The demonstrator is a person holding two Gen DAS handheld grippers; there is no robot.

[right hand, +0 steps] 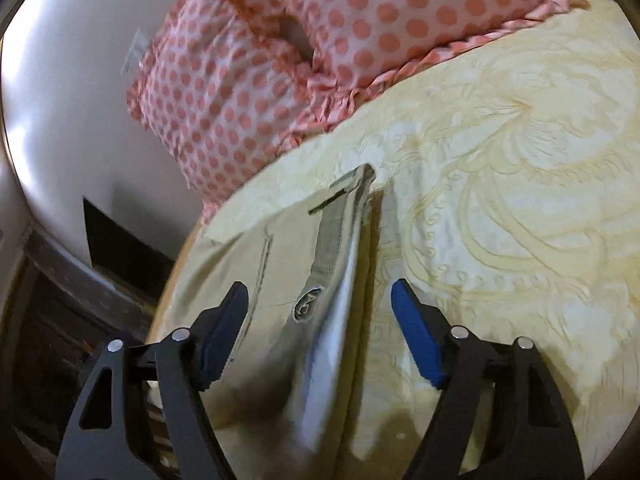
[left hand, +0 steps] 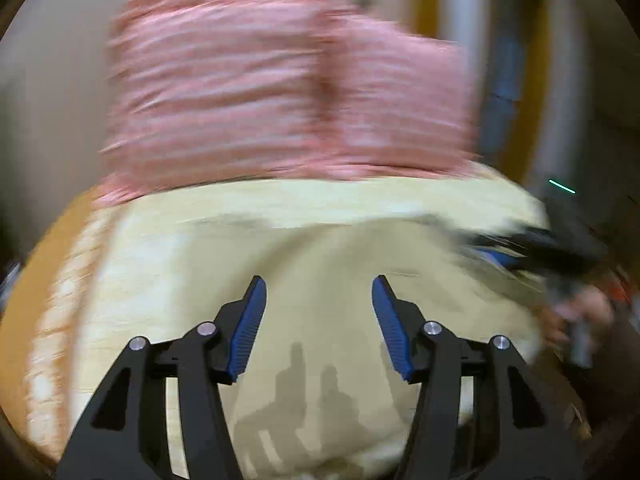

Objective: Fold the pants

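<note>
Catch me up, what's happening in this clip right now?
A person is folding pants on a bed with a hand-held gripper in each hand. The right hand-held gripper is open, straddling the raised waistband edge of the beige pants, which lie on the yellow patterned bedsheet near the polka-dot pillow. The left hand-held gripper is open and empty over the sheet; its view is motion-blurred. No grasp yet.

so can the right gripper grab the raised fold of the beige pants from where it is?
Probably yes: the right gripper is open, and the beige pants' raised fold runs between its fingers, with nothing blocking it.
</note>
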